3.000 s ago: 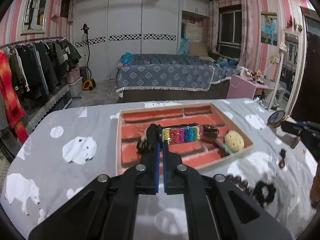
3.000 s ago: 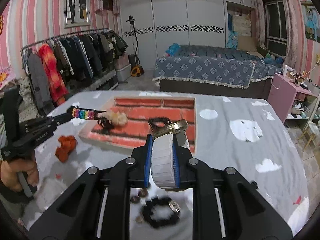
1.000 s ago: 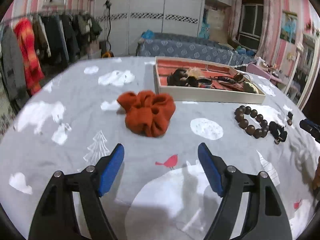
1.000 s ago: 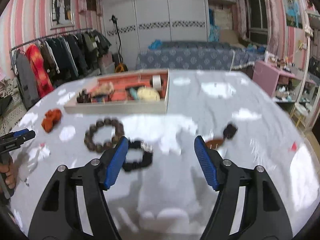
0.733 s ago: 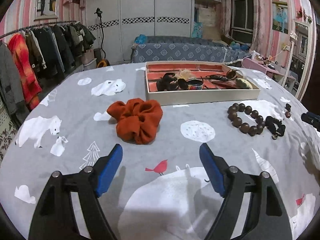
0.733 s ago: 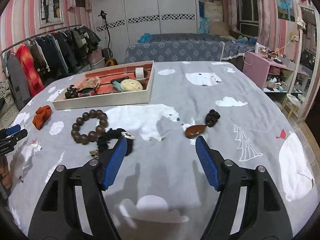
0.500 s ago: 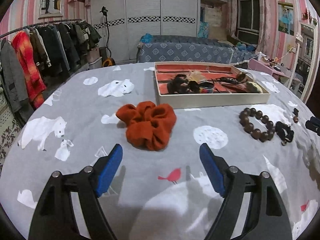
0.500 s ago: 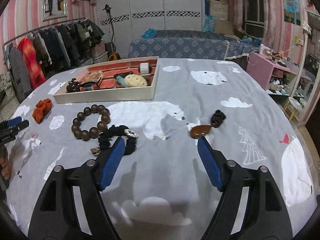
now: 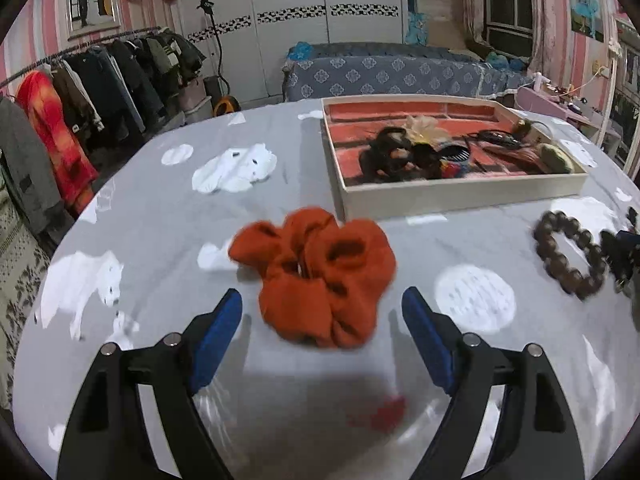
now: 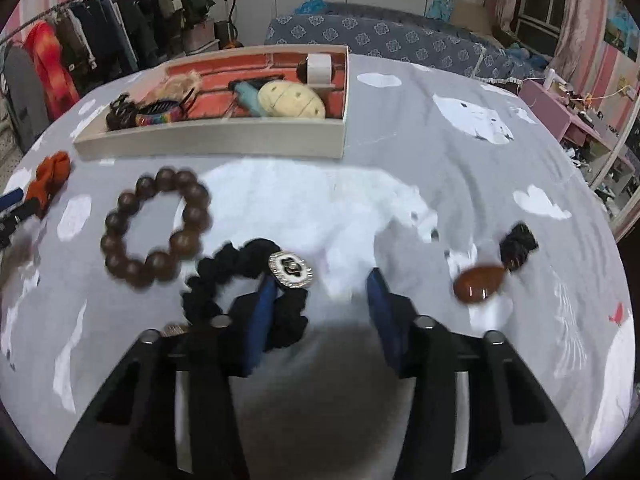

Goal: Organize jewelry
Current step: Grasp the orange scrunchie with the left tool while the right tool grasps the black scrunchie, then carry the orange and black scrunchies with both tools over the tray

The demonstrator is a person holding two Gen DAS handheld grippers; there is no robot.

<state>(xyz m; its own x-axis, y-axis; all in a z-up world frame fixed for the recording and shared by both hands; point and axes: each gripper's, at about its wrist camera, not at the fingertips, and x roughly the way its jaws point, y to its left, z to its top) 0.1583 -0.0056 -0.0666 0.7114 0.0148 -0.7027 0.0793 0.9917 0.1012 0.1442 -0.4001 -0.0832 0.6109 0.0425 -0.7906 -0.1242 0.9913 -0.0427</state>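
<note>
Jaws of left gripper point(image 9: 322, 314) spread wide and just widened further, framing orange scrunchie point(image 9: 314, 276) on grey cloth point(image 9: 160, 216), pads clear of it. Right gripper point(image 10: 322, 292) jaws apart but just narrowed, left finger point(image 10: 262, 312) overlapping black scrunchie point(image 10: 224, 280), nothing clamped. Bead bracelet point(image 10: 156, 228) just beside; tray point(image 10: 212, 144) beyond; amber pendant point(image 10: 478, 282) to the right.

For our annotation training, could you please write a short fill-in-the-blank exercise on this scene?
1. The scrunchie ahead of the left gripper is coloured ____.
2. The wooden bead bracelet lies ____ the tray, on the tablecloth.
3. The black scrunchie carries a ____ charm.

Missing words: orange; outside; silver
</note>
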